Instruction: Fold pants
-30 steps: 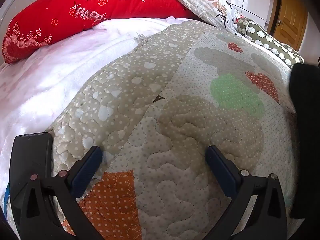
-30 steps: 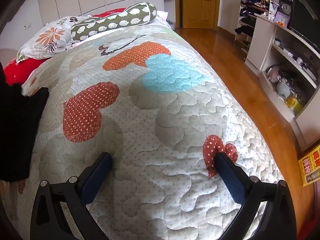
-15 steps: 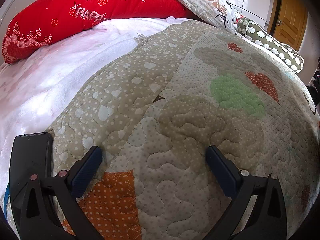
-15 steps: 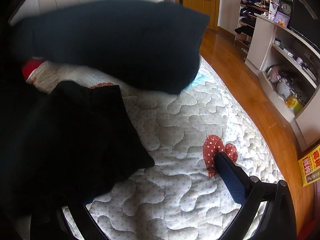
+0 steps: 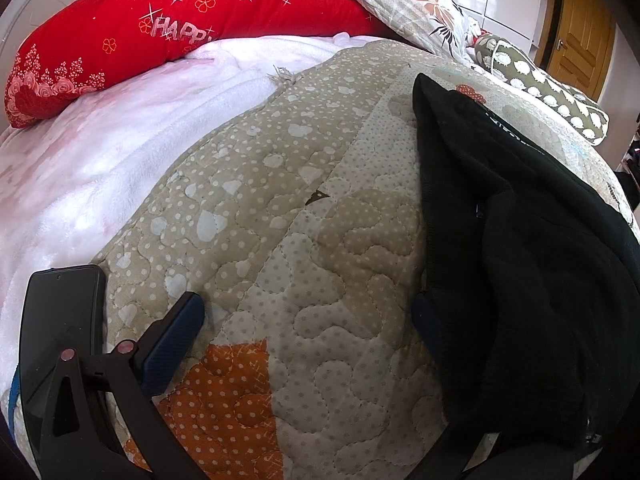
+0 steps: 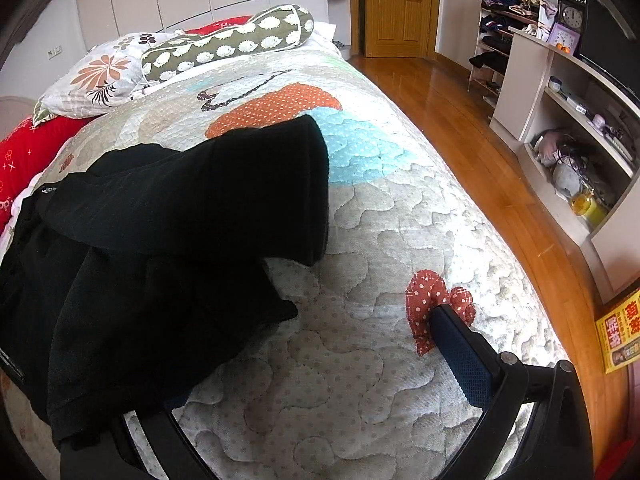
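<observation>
Crumpled black knit pants [image 6: 168, 240] lie on the patchwork quilted bed [image 6: 380, 240], one leg pointing toward the pillows; left tool [image 5: 308, 312] and right tool [image 6: 312, 364] gape empty.

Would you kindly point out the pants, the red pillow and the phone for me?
pants [image 6: 168, 220]: right wrist view, on the crumpled upper leg.
red pillow [image 5: 192, 36]: left wrist view, beside its lettering.
phone [image 5: 60, 312]: left wrist view, middle of its dark screen.
</observation>
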{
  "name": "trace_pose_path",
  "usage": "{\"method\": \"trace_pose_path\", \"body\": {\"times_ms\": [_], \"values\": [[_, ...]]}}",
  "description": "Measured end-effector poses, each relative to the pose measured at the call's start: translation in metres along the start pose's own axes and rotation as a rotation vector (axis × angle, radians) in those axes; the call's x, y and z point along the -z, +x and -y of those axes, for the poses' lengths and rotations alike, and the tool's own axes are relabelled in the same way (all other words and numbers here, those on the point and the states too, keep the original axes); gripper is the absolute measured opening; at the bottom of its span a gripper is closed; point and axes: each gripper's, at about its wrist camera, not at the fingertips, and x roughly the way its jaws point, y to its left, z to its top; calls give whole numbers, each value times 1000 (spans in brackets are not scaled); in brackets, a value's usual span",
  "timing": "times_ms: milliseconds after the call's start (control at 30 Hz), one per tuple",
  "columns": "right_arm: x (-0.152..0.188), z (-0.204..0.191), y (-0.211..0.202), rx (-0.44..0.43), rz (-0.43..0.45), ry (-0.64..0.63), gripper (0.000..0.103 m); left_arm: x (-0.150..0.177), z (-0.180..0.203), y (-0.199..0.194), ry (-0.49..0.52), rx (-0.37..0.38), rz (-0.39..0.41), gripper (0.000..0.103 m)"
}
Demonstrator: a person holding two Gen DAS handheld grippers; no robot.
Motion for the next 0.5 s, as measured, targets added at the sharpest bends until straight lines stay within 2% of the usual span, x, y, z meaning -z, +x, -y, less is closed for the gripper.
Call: {"method": "trace_pose_path", "body": {"times_ms": [100, 267, 400, 500], "values": [[0, 1, -1, -1, 6, 2, 103, 1, 1, 1, 0, 2, -9, 103], [2, -1, 1, 5, 9, 6, 103, 2, 0, -14, 2, -9, -91, 103], [0, 0, -1, -1, -1, 7, 103, 13, -7, -50, -32, 14, -34, 103], [1, 5, -12, -13, -53, 24, 103, 20, -7, -80, -25, 39, 30, 103]]}}
